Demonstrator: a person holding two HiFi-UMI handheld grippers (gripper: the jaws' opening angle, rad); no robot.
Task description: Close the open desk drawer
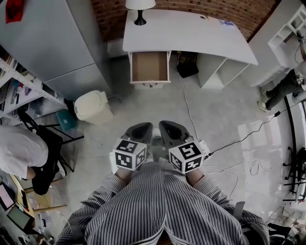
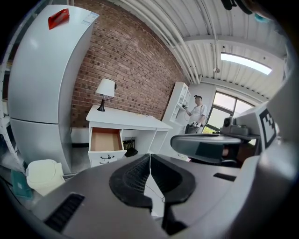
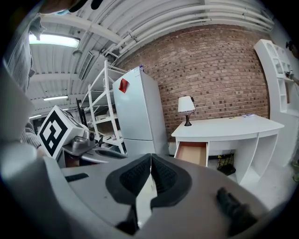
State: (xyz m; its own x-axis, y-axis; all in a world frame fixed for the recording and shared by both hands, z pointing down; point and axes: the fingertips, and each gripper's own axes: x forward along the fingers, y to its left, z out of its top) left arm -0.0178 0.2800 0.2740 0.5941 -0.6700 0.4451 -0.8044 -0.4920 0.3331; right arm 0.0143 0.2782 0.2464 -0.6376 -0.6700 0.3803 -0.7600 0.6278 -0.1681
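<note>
The left hand-held gripper [image 2: 150,156] and right hand-held gripper [image 3: 150,156] are hovering clenched and empty, well apart from the white counter [image 1: 191,33], its drawer [image 1: 149,67] gaping open beside the brick wall [image 1: 191,7].

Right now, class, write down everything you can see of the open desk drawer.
The drawer sticks out, pulled well open, from the left end of the white desk, beneath the lamp. Its front is white with a small dark handle; the inside looks like pale brown wood and appears empty. It sits level. Nothing touches it but the desk.
</note>
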